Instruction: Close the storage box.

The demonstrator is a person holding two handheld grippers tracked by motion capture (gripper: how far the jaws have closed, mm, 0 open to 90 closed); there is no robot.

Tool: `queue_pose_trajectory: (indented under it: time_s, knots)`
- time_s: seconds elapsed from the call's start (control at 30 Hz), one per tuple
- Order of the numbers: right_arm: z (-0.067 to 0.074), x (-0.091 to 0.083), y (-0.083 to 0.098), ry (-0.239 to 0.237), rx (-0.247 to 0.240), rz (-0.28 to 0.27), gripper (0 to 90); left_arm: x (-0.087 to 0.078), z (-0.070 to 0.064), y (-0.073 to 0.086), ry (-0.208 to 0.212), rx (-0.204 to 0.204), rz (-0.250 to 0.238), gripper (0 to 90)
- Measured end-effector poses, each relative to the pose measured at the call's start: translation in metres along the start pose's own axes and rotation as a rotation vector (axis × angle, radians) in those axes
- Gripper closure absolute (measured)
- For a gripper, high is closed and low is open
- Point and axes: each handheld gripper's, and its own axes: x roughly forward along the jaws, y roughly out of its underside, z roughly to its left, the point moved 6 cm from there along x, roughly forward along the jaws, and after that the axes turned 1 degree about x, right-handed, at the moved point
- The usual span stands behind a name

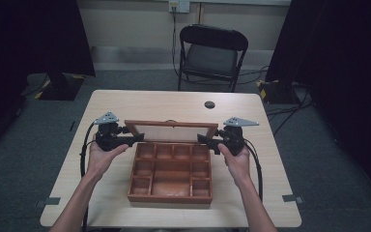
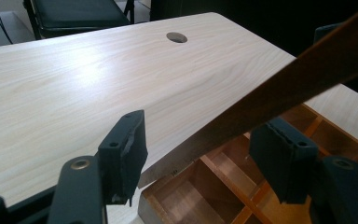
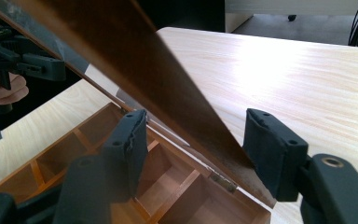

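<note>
From the high view, I had my left gripper (image 1: 134, 140) at the left end of the raised lid (image 1: 171, 131) and my right gripper (image 1: 204, 139) at its right end. The wooden box (image 1: 170, 177) sat in the middle of the desk (image 1: 125, 101), nearer its front edge, with the lid standing up along the box's back edge. I judged the opening mostly done: the lid was up and the compartments lay bare, all of them empty as far as I could see. What was left, I reckoned, was to let go and draw both hands clear. The box was reddish-brown wood, divided into small square cells around a larger one at the front.

In the left gripper view, my black jaws stood spread, one to each side of the lid's edge (image 2: 279, 88), a flat dark-brown slat that ran slantwise between them. The left pad (image 2: 123, 154) stood clear of the wood; the other pad lay close to it, and I could not tell whether it touched. Beyond lay pale, smooth wood-grain desk with a round cable hole (image 2: 176, 37).

In the right gripper view, my jaws were likewise spread around the lid's side rail (image 3: 168, 93), with the right pad (image 3: 272, 151) close against the wood. A small metal hinge (image 3: 223, 181) joined lid to box, and the left gripper (image 3: 37, 63) showed beyond.
</note>
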Motion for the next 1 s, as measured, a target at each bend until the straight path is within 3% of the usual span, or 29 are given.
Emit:
queue_pose_trajectory:
  time_s: [0.53,1.0]
  knots:
    - [0.010,-0.008,0.014,-0.019,-0.028,0.027,37.3,-0.008,-0.009,0.010,0.017,-0.003,-0.001,36.2]
    - [0.008,-0.013,0.022,-0.032,-0.034,0.062,35.2,-0.011,-0.018,0.014,0.022,0.029,0.003,34.2]
